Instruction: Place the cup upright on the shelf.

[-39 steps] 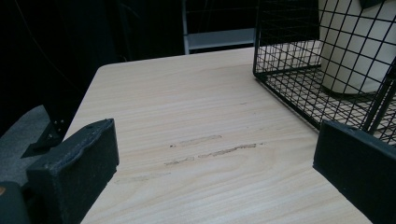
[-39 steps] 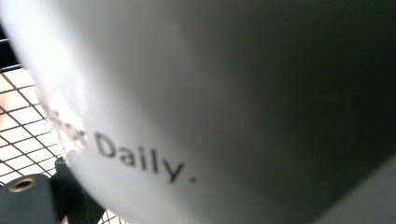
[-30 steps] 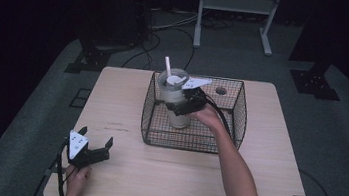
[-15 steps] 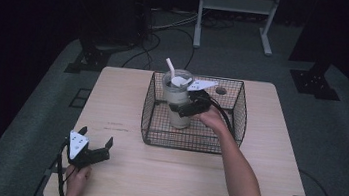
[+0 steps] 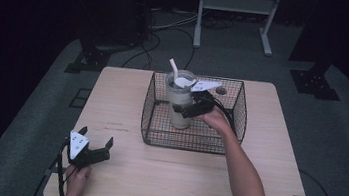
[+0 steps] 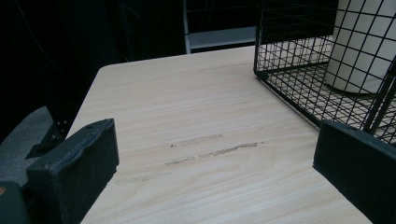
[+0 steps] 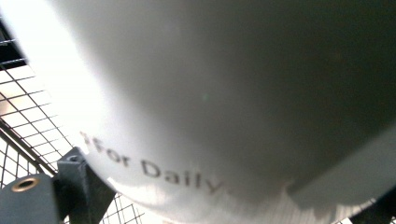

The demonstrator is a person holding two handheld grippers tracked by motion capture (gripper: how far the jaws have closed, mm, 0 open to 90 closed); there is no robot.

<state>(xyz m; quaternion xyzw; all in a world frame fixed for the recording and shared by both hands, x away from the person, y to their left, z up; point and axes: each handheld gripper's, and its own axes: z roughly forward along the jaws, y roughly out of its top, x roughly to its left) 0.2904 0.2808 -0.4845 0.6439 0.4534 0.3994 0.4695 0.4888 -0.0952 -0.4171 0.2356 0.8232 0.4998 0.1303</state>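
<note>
A tall pale tumbler point(image 5: 177, 109) with a clear lid and a white straw point(image 5: 173, 68) stands upright in a black wire basket point(image 5: 233, 113) at the table's back middle. My right gripper point(image 5: 187, 109) reaches in from the right and is shut on the tumbler's side. In the right gripper view the tumbler's wall point(image 7: 224, 93), printed "For Daily", presses against one dark finger point(image 7: 77, 179). My left gripper point(image 5: 96, 137) rests open near the front left corner, nothing between its jaws point(image 6: 217, 163). From there the tumbler point(image 6: 359, 51) is seen through the basket's mesh point(image 6: 289, 70).
The light wooden table point(image 5: 192, 181) has bare room in front of and left of the basket. A small round hole point(image 5: 221, 90) lies in the tabletop behind the basket. Dark floor, cables and a metal stand point(image 5: 234, 4) surround the table.
The right gripper has carried the tumbler a little down and toward the basket's middle, settling it lower in the basket. The left gripper has stayed put.
</note>
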